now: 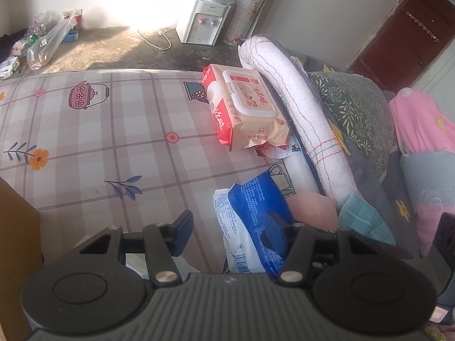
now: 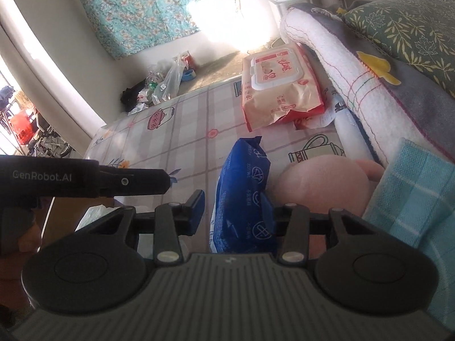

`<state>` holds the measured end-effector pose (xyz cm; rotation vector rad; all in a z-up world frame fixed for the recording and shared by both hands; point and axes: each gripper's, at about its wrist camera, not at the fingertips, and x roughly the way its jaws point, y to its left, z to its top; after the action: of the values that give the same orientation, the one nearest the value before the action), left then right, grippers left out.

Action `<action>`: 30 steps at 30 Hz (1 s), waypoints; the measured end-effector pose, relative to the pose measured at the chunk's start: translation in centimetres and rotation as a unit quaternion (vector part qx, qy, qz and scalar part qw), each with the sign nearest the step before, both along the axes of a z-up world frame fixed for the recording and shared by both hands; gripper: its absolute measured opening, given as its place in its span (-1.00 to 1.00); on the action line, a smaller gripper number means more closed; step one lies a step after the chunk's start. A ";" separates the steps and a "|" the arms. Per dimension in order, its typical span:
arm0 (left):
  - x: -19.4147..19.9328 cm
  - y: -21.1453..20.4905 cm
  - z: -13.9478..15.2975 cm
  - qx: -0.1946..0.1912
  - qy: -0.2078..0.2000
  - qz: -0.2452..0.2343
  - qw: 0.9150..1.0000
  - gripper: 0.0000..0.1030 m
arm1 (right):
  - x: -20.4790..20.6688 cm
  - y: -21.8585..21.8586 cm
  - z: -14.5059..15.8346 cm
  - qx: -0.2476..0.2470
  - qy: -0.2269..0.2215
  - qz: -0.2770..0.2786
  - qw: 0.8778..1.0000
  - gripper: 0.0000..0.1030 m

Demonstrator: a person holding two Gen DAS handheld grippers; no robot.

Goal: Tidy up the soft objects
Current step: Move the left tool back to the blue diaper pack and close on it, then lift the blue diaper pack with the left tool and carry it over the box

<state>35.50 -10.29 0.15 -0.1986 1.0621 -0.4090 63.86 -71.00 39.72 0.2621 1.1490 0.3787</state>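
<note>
The right claw (image 2: pixel 236 213) points steeply down over a plaid tabletop (image 2: pixel 184 130) printed with kettles and flowers. A blue soft pack (image 2: pixel 241 187) stands on edge between its fingers: the right finger lies against the pack's side, while a strip of tabletop shows between the pack and the left finger, so whether the pack is actually clamped cannot be told. Just right of this claw sits a pink plush (image 2: pixel 321 184), and right of that a folded teal checked towel (image 2: pixel 409 196). Ahead of the claw lies a peach and red wet-wipe pack (image 2: pixel 278 88) with a white flip lid, touching a rolled white quilt (image 2: pixel 341 68).

The left claw (image 1: pixel 227 227) stands partly open with nothing pressed between its pads; the blue pack (image 1: pixel 256 213) and a white pack (image 1: pixel 230 227) beneath it lie in the right half of its gap, under the right finger. The wet-wipe pack (image 1: pixel 244 108) lies well ahead, a little to the right. In the right wrist view, the left claw's black body (image 2: pixel 85 182) reaches in from the left.
</note>
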 end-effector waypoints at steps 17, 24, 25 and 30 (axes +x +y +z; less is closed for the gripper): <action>2.3 2.1 -3.2 0.026 0.064 0.013 0.998 0.11 | 0.1 1.0 -1.1 0.103 0.082 -0.007 0.991 -0.17; 3.0 3.5 -5.3 0.024 0.105 0.037 0.994 -0.13 | 2.5 1.3 -2.5 0.073 0.101 -0.022 0.992 -0.18; 3.1 3.6 -5.6 0.023 0.110 0.038 0.993 -0.14 | 3.0 1.3 -2.7 0.074 0.102 -0.022 0.992 -0.19; 4.0 4.6 -6.6 -0.003 0.140 0.045 0.989 -0.12 | 6.0 2.1 -3.5 0.093 0.141 -0.013 0.986 -0.19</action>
<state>39.51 -5.71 -6.44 -0.3148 1.3225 -0.3087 69.89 -68.86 36.19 0.5052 1.3878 0.4365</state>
